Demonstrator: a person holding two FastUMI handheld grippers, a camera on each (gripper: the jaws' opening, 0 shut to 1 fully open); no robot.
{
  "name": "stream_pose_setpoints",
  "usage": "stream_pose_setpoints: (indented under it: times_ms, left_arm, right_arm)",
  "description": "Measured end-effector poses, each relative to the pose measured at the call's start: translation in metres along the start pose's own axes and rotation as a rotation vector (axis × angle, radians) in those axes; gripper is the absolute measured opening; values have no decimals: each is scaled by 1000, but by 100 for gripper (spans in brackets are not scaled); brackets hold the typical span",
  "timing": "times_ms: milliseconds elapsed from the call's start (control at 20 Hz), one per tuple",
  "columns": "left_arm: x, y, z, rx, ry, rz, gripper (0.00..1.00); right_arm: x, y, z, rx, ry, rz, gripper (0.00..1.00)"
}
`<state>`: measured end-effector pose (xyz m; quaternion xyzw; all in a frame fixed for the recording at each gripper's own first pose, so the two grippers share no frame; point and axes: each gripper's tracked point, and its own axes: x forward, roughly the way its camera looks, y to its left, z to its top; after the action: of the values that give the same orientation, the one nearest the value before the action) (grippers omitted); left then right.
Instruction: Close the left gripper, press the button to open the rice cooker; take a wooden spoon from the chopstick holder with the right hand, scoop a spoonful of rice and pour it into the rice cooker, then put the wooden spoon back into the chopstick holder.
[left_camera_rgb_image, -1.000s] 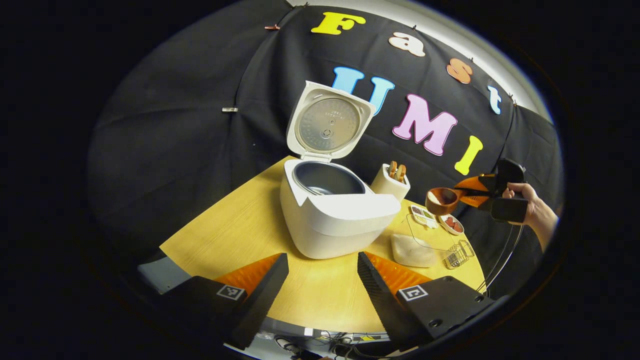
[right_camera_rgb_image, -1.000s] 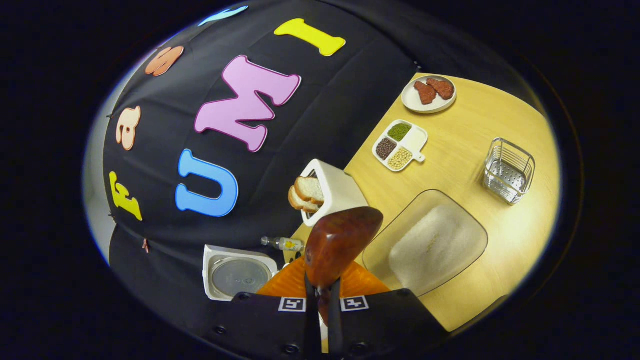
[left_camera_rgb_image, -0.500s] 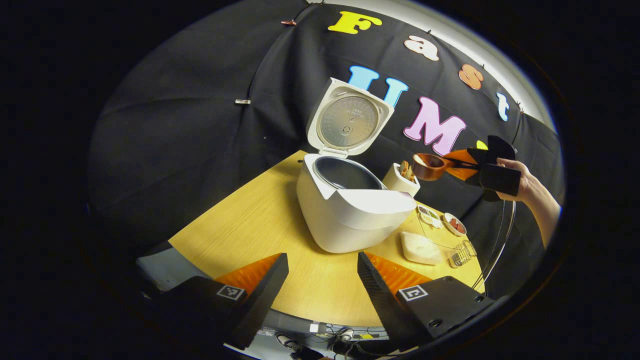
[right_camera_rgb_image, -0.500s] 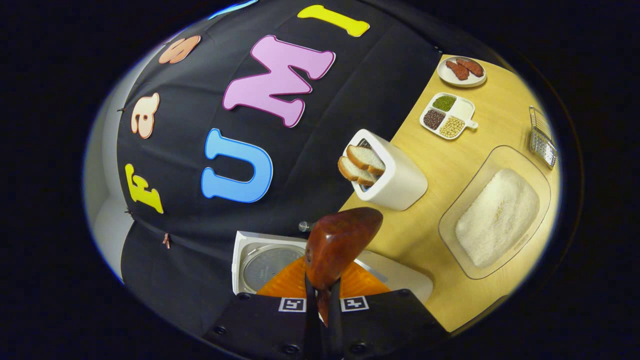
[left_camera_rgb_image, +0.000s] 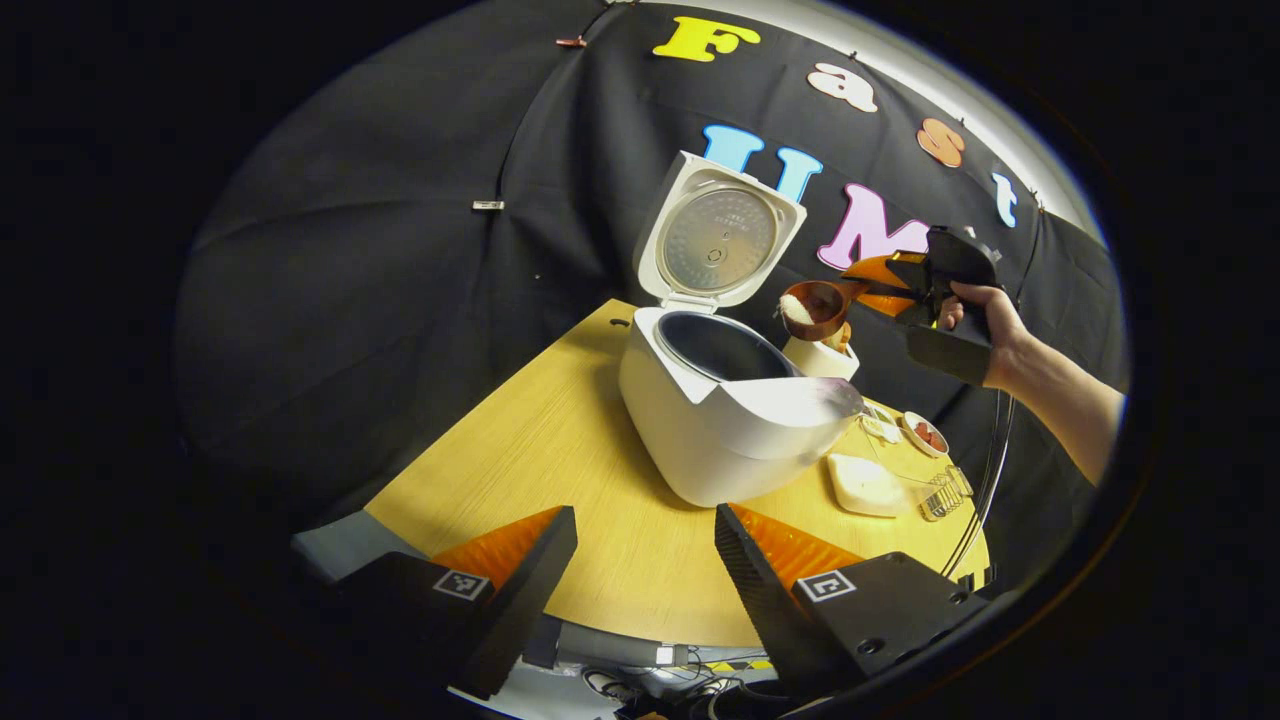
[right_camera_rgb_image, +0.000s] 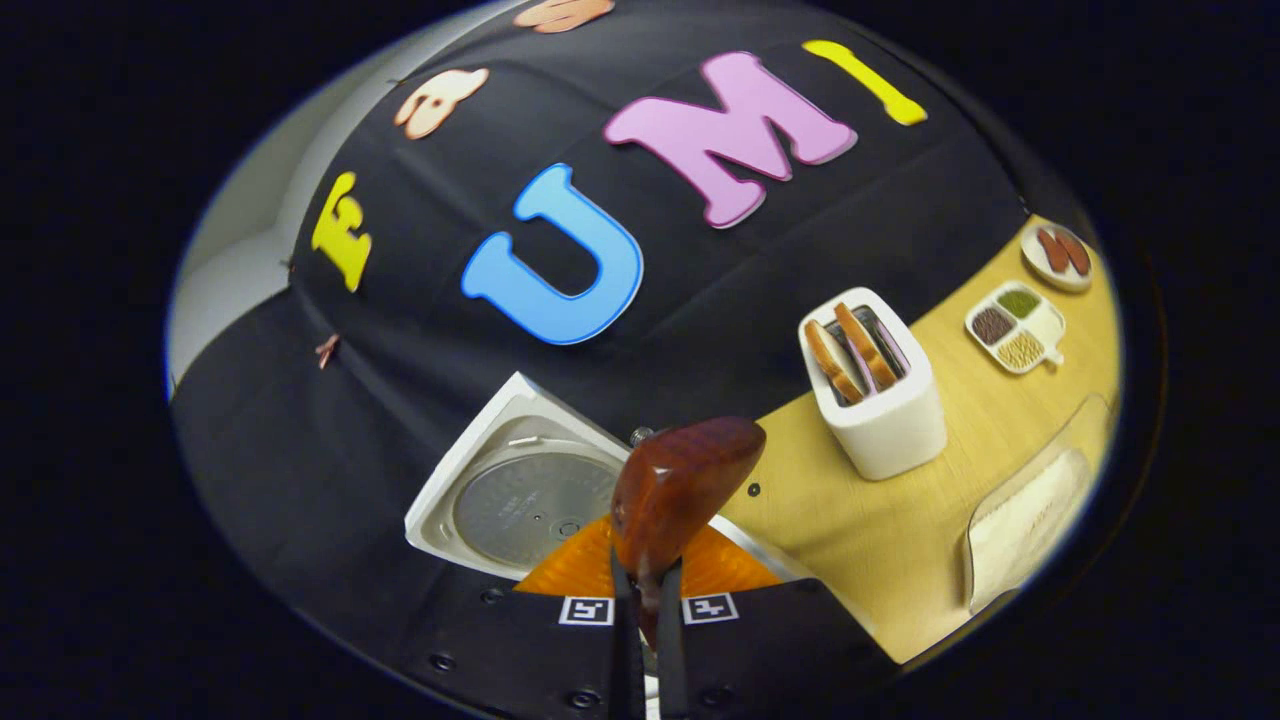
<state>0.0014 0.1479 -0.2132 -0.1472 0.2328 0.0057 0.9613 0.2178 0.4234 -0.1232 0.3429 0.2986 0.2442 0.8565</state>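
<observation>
Right hand-held gripper (left_camera_rgb_image: 880, 285) pinches the spoon (left_camera_rgb_image: 812, 308), tilted beside the cooker (left_camera_rgb_image: 730, 400); left hand-held gripper (left_camera_rgb_image: 645, 555) spread. Rice may spill onto the desk (left_camera_rgb_image: 560, 450).

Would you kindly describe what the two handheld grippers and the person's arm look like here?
The left gripper has a black body, wedge-shaped fingers with ribbed inner faces, orange panels, and a square black-and-white marker on each side. The right gripper has the same black body, orange panels and paired markers. The person's forearm is bare, with no sleeve visible.
</observation>
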Motion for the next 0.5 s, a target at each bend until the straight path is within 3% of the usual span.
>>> stream_pose_setpoints:
  times_ms: [300,500]
  left_arm:
    - [3,5,-13,-11,48,5,96]
    - [0,11,-8,52,38,11,96]
  right_arm:
    - [20,25,-37,-400,30,74,10]
    - [25,38,-55,-553,40,123,10]
